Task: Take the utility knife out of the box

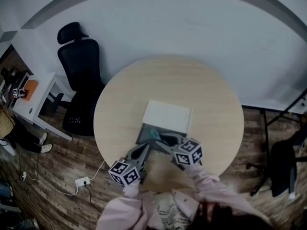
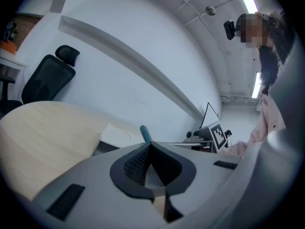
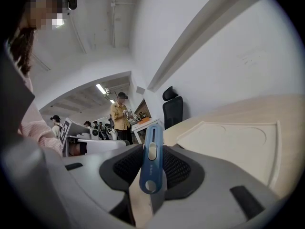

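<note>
The right gripper (image 3: 152,148) is clamped on the slim blue plastic utility knife (image 3: 151,168), which is over the near part of the open white cardboard box (image 1: 167,116) at the middle of the round pale wooden table (image 1: 120,104). The left gripper (image 2: 150,146), jaws together and empty, is just beside it, toward the table's near edge.

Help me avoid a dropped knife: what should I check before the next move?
1. Knife clamped between the right gripper's jaws: ok.
2. Knife fully clear of the box: cannot tell; in the head view it hangs over the open end.
3. Blade drawn in: cannot tell.
4. Left gripper shut, holding nothing: ok.
5. Bare table beside the box for setting down: ok.
</note>
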Motion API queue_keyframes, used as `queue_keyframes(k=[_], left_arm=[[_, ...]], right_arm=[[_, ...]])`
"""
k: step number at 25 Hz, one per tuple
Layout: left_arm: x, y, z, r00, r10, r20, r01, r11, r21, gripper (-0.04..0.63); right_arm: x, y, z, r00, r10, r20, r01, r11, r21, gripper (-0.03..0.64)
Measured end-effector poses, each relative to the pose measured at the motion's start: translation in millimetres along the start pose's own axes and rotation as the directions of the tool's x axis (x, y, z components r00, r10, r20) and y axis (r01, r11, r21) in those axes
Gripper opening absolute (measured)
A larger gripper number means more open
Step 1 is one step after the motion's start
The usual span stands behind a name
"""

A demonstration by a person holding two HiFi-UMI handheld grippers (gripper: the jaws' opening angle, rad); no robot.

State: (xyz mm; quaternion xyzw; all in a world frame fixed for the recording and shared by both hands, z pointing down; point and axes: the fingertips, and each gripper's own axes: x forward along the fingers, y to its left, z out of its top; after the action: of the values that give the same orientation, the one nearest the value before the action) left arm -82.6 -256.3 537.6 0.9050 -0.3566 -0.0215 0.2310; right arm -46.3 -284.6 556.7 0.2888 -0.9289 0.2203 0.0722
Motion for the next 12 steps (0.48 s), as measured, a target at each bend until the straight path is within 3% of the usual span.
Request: queue_keyframes(k=[12], left_arm=[[-3.1,-5.2,16.2,0.999,-0.006,0.043,0.004,0.999,0.037,-0.002]], right_arm=[[-18.5,3.2,17.9,0.994,0.007,0.107,-0.012,0.999,0.042,0.133]])
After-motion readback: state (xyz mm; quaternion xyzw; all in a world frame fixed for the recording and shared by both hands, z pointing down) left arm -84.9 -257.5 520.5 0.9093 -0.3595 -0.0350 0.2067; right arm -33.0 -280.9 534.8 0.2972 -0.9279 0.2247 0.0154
